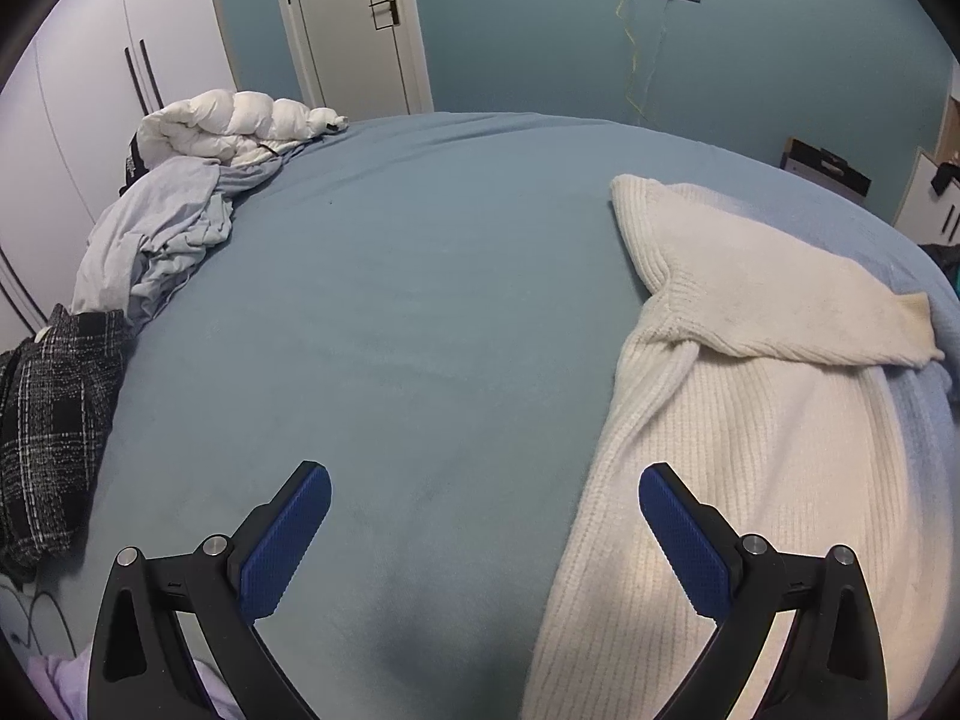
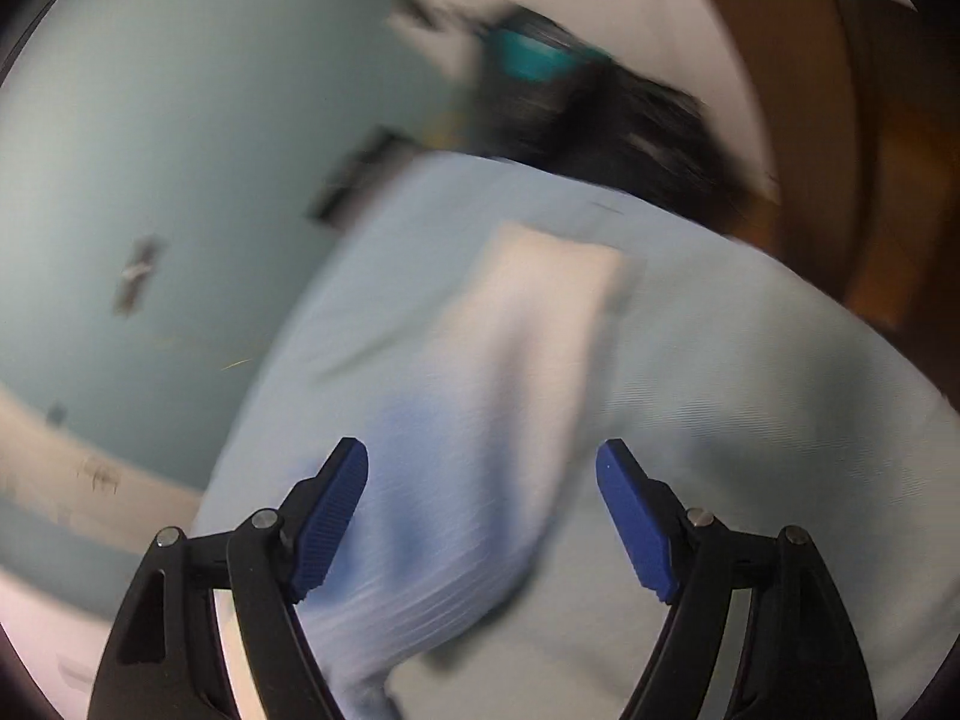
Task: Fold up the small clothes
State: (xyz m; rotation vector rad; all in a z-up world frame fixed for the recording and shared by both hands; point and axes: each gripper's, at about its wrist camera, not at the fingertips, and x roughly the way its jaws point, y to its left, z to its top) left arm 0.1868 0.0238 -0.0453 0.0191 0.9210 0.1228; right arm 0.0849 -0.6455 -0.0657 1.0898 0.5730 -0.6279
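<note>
The white ribbed sweater (image 1: pixel 720 420) lies partly folded toward the bed's (image 1: pixel 390 300) right edge. Both the left gripper (image 1: pixel 485 534) and right gripper (image 2: pixel 482 516) hover with fingers apart, empty.

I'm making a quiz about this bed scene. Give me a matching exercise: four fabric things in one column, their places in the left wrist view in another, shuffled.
Things:
1. cream ribbed knit sweater
2. white puffy quilted jacket
3. black-and-white plaid garment
4. crumpled pale blue cloth

Places:
A. far left corner of bed
B. right side
C. left edge, nearest
D. left edge, between the other two

Pairs: 1-B, 2-A, 3-C, 4-D
</note>
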